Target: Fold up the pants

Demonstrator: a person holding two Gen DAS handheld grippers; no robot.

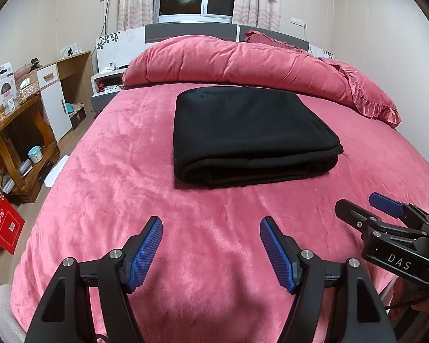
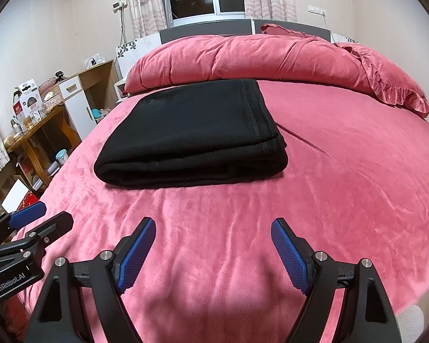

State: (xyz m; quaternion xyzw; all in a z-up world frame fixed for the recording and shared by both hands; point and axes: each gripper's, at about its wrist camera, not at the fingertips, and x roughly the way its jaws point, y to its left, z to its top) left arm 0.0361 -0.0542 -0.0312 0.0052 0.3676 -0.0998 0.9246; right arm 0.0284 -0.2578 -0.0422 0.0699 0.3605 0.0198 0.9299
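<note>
- "DAS" stands in white letters on the black body of the right gripper [image 1: 366, 208], right of the left jaws.
- "GenRobot.AI" stands on the left gripper [image 2: 43, 217], left of the right jaws.

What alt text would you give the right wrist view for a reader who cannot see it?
Black pants lie folded into a neat rectangle on a pink bed, with nothing touching them. The right gripper is open and empty in the foreground, the left gripper at the lower left edge; a rolled pink quilt lies behind.
</note>
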